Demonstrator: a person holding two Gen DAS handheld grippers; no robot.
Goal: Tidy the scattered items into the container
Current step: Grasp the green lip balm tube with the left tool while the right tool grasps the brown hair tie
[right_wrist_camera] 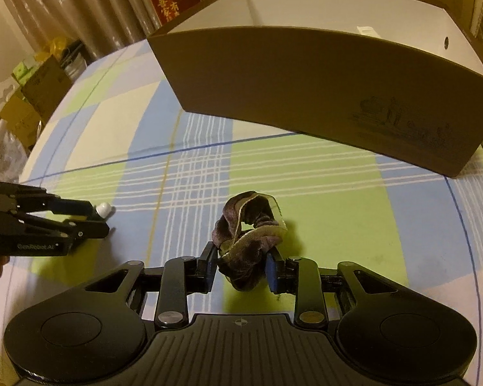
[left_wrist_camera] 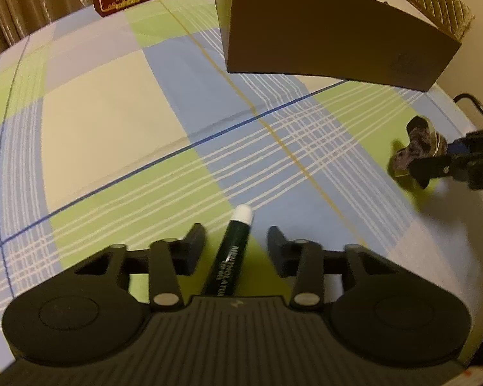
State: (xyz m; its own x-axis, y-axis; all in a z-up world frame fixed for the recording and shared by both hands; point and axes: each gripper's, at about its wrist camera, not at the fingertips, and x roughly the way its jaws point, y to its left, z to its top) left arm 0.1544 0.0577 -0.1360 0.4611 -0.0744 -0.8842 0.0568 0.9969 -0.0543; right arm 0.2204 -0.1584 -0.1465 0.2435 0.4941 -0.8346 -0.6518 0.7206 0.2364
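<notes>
Brown cardboard box (right_wrist_camera: 322,96) is the landmark: open top, white inside, standing on the checked tablecloth (left_wrist_camera: 112,112). Two scattered items lie in front of the box, both outside it. Dark tube with a white cap (left_wrist_camera: 232,251) sits well in front of the box's left corner, lying on the cloth, cap end pointing toward the box. Left gripper (left_wrist_camera: 236,241) straddles it, and in the left wrist view there are visible gaps between the fingers and the tube, so the jaws are spread, nothing pinched yet. Purple velvet scrunchie (right_wrist_camera: 248,241) is in front of the box's long front wall, near the middle. Right gripper (right_wrist_camera: 241,265) has its blue pads (right_wrist_camera: 270,270) against both sides of the fabric, pinching the scrunchie's near loop while the far loop rests on the cloth. Handling guess: tube is light, rigid and smooth, likely to roll or squirt out of the fingers; take it across the middle of the barrel, not at the rounded cap. Scrunchie is soft, light and squashy and won't break; the bunched fabric is a good hold, though a thin fold could slip.
</notes>
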